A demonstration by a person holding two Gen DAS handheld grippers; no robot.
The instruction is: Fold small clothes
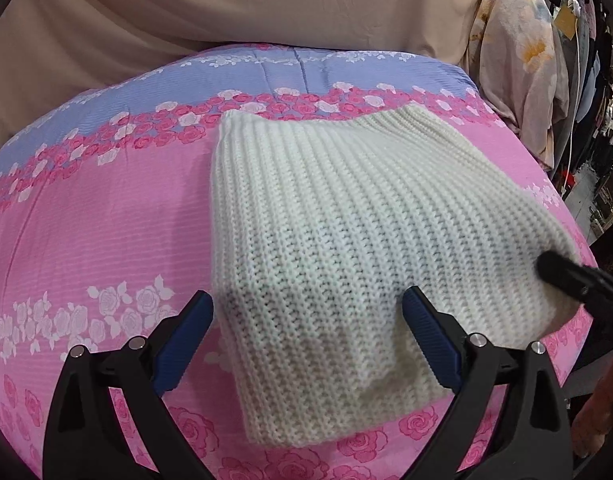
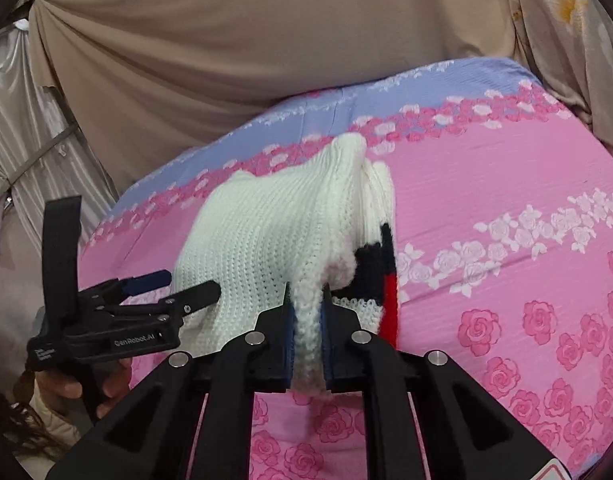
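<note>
A white ribbed knit garment [image 1: 326, 216] lies on the pink rose-print bedspread [image 1: 86, 216]. My left gripper [image 1: 308, 300] hovers open over the garment's near part, and its blue pads [image 1: 186, 340] stand wide on either side without touching the knit. At the garment's right edge sits the right gripper [image 1: 550, 268]. In the right wrist view, the right gripper [image 2: 306, 316] is shut on a raised fold of the white knit garment [image 2: 266, 232]. A black and red patch [image 2: 382, 272] shows beneath the lifted edge. The left gripper [image 2: 190, 285] is open at the left.
A beige cloth [image 1: 246, 4] hangs behind the bed, with a floral fabric [image 1: 518, 72] and hanging clothes [image 1: 594, 92] at the right. A person's hand [image 2: 66, 388] holds the left gripper's handle. The bedspread [image 2: 506, 200] stretches right of the garment.
</note>
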